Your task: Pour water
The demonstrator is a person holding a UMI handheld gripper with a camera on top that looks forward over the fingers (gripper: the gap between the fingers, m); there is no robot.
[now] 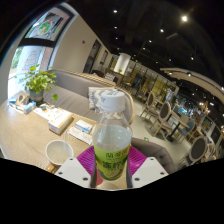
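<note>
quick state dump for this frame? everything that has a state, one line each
claw: shut on the bottle, a pad pressing each side.
bottle: upright, cap on, pale liquid in the lower part.
cup: upright on the table, nothing visible inside, apart from the bottle.
table: holds the cup, some boxes and a plant.
plant: upright at the table's far end.

The gripper (111, 168) reaches forward and level, its two white fingers (76, 170) showing at the near edge of the view, one at the left and one at the right. Their magenta pads (90, 160) face inward and press against both sides of a bottle's (111, 135) lower body, so the fingers are clamped on it, holding it upright
</note>
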